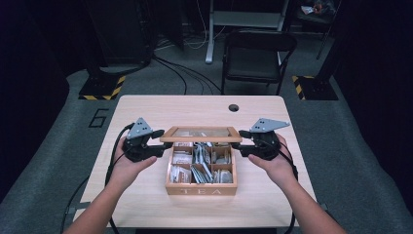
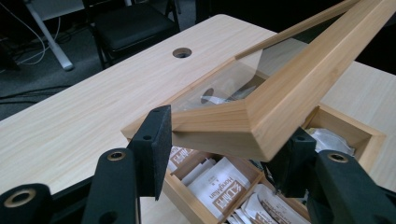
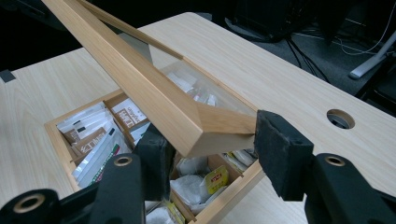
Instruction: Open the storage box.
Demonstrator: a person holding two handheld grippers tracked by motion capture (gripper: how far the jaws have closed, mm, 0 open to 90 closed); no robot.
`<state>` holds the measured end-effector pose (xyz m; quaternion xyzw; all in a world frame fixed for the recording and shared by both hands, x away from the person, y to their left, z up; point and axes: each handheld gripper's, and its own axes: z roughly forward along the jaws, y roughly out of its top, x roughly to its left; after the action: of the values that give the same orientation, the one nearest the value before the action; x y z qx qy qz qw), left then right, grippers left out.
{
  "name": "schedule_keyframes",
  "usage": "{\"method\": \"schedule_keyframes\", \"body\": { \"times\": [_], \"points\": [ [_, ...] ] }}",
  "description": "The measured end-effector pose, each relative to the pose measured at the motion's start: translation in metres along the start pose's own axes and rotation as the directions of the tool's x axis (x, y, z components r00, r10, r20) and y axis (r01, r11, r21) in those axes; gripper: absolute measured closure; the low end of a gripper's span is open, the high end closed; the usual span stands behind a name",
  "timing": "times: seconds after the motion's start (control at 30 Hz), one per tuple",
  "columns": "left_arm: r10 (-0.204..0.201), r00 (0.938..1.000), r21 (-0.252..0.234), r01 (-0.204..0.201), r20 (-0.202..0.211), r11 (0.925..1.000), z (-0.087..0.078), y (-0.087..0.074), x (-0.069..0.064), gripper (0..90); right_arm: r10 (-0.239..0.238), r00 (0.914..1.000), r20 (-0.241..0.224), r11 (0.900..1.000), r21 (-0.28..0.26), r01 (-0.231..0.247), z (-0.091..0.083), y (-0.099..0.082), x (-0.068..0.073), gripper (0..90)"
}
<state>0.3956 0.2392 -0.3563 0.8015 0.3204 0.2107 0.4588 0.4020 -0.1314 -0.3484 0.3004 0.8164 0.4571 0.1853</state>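
One pale wooden table (image 1: 146,112) (dark room) — chair (image 1: 255,58) behind.

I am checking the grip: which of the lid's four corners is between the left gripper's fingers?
The raised front corner of the lid on the person's left. The right gripper holds the other raised corner; the two far corners sit low.

Table (image 1: 146,195) evenly lit from overhead; surroundings at twelve, nine and three o'clock fall into near darkness. High view soft, low in detail. Gripper views sharper; mild glare on the lid glass (image 2: 219,84); near jaws slightly blurred at six o'clock.
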Motion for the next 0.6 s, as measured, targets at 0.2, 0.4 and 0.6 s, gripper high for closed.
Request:
{"method": "schedule_keyframes", "body": {
  "times": [0.2, 0.4, 0.6],
  "points": [
    [0.005, 0.9998, -0.004, -0.005, -0.022, 1.0000, 0.006, 0.002, 0.004, 48.5, 0.007, 1.0000, 0.002, 0.9999, -0.014, -0.007, 0.000, 0.003, -0.003, 49.0],
    [0.006, 0.9994, -0.020, -0.006, -0.034, 0.9998, 0.007, 0.005, 0.005, 50.3, 0.002, 0.9998, 0.019, 0.9997, -0.024, -0.002, 0.007, 0.000, -0.006, 47.2],
    [-0.010, 0.9995, -0.020, 0.009, -0.032, 0.9998, 0.008, 0.010, 0.009, 50.6, 0.019, 0.9987, 0.046, 0.9995, -0.024, -0.018, 0.016, -0.005, -0.014, 48.3]
  ]
}}
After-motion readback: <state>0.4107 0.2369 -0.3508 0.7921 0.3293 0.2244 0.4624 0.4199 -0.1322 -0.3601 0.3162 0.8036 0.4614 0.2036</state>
